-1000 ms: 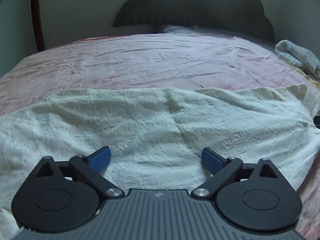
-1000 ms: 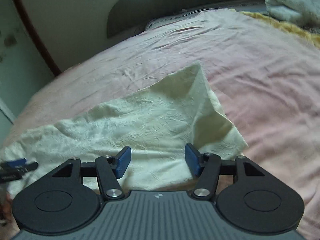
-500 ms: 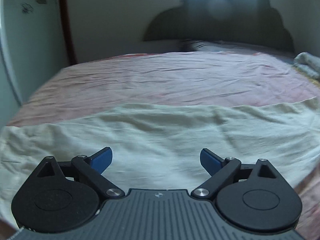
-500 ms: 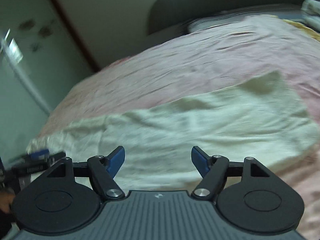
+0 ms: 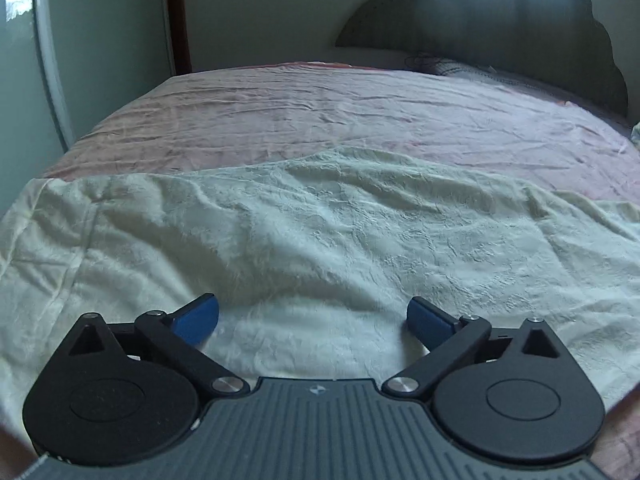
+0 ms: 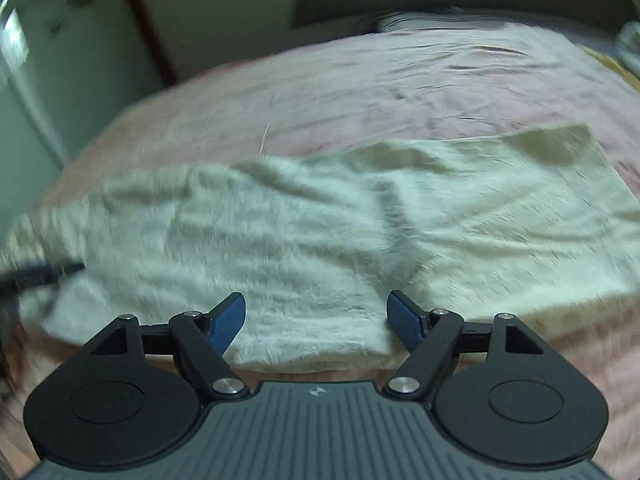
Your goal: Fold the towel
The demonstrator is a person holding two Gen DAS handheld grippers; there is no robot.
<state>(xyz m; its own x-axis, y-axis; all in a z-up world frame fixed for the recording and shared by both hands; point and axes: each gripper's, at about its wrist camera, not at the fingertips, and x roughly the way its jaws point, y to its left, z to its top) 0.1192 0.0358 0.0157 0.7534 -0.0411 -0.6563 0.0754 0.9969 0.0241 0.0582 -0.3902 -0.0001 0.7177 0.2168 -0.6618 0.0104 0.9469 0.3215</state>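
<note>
On the bed (image 5: 360, 120), over its pink wrinkled cover, the cream towel (image 5: 340, 248) lies spread wide across the near part, rumpled, with soft ridges running through its middle. In the left wrist view its right end runs out of the picture and its near edge is hidden behind the black body of the left tool (image 5: 312, 316); its left end drapes toward the side of the bed. The left tool hangs just above the towel's near portion with its blue pads (image 5: 196, 318) set wide apart and nothing between them. The right wrist view is smeared by motion, so the towel's texture and its left end are hard to make out; a dark blurred shape at the far left edge over the towel cannot be identified. There the towel's far right corner (image 6: 568, 140) lies flat and its near edge shows between the fingers of the right tool (image 6: 316, 316), which is also spread wide, empty, above that near edge. Beyond the towel the bed cover stretches bare up to the dark scalloped headboard (image 5: 500, 20). A pale bundle of cloth (image 6: 630, 44) is cut off at the bed's far right edge
</note>
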